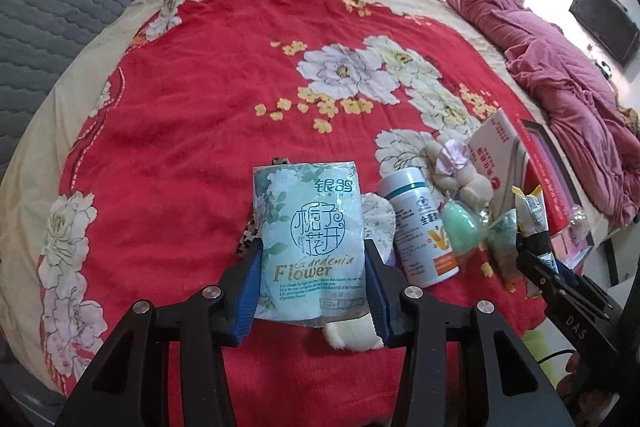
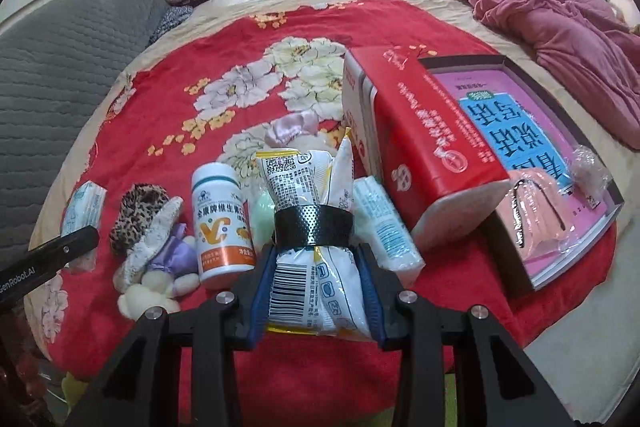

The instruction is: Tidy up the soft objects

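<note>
In the left wrist view my left gripper [image 1: 313, 243] is shut on a pale green tissue pack [image 1: 310, 203] printed "Gardenia Flower", lifted off the red floral blanket [image 1: 192, 99]. Its blue pads [image 1: 250, 287] press both sides of the pack. My right gripper [image 2: 318, 251] is shut on a white and yellow snack bag [image 2: 308, 179] with a black perforated band round its middle. Each gripper also shows at the other view's edge: the right gripper [image 1: 536, 247] with its bag [image 1: 532, 211], and the left gripper [image 2: 80, 239] with its pack [image 2: 84, 203]. A plush doll [image 2: 152, 247] with a leopard hat lies below.
On the blanket lie a white vitamin bottle [image 2: 222, 223], a green egg-shaped sponge [image 1: 460, 227], a cream plush bear [image 1: 456, 171], a second tissue pack [image 2: 384, 231], a red box [image 2: 420, 147] and a book in a tray [image 2: 520, 131]. A pink quilt [image 2: 560, 7] fills the right; a grey headboard [image 2: 60, 67] the left.
</note>
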A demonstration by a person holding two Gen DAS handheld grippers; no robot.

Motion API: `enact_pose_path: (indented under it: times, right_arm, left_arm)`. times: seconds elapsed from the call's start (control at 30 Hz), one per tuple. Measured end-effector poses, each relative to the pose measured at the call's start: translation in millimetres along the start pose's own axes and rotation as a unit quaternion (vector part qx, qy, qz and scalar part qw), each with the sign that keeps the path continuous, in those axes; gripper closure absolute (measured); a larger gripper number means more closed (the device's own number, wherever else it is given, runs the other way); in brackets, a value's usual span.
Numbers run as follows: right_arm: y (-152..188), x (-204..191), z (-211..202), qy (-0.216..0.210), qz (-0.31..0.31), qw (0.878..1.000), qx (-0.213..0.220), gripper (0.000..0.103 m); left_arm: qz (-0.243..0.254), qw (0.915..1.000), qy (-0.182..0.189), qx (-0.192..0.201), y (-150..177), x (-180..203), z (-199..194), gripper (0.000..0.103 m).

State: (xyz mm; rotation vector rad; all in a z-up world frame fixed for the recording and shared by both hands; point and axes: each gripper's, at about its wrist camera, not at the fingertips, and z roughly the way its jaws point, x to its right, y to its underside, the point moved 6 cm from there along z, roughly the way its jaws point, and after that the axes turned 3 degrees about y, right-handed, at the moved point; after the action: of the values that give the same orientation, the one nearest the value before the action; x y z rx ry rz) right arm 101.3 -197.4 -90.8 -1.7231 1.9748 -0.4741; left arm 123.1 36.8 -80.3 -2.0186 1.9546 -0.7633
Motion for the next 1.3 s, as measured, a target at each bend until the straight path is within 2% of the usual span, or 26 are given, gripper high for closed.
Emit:
enact_pose_path:
  times: [0.3, 0.83, 1.3]
  right_arm:
    - [-14, -1, -31, -0.009, -0.008, 1.000, 0.028, 0.063]
    - [-48, 32, -89, 0.037, -0.023, 0.994, 0.102, 0.063]
    - [-63, 90, -101, 0.046, -0.002, 0.992, 0.117, 0.063]
  left_arm:
    - [0.013, 0.9997, -0.001, 0.020, -1, 16, -27, 0.055]
    - [0.056, 0.9974, 0.002, 0.046, -10, 65, -55, 0.055]
    - [0.108, 0.9930, 0.026, 0.041, -25, 152, -43, 0.055]
